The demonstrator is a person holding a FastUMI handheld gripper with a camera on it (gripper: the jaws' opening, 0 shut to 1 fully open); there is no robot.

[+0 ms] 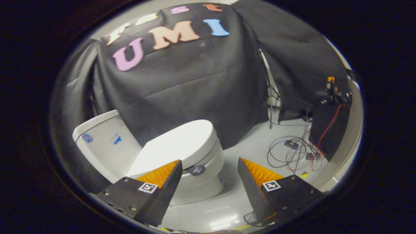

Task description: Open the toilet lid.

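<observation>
A white toilet stands ahead of me, with its lid (177, 144) down flat on the bowl (203, 182). Its white tank (104, 143) rises behind the lid, against the black cloth. My gripper (209, 165) is open and holds nothing. The left finger (162, 182) overlaps the front of the lid in my view, and the right finger (260, 182) lies off to the side over the floor. The lid's front edge sits just beyond the fingertips. A small dark round tag (197, 169) sits on the bowl's side under the lid rim.
Black cloth (195, 84) hangs behind the toilet. On the pale floor to the right lie tangled cables (292, 152) and small boxes, with a red wire running up to equipment (331, 89) on a stand. A tripod leg (269, 97) stands by the cloth's edge.
</observation>
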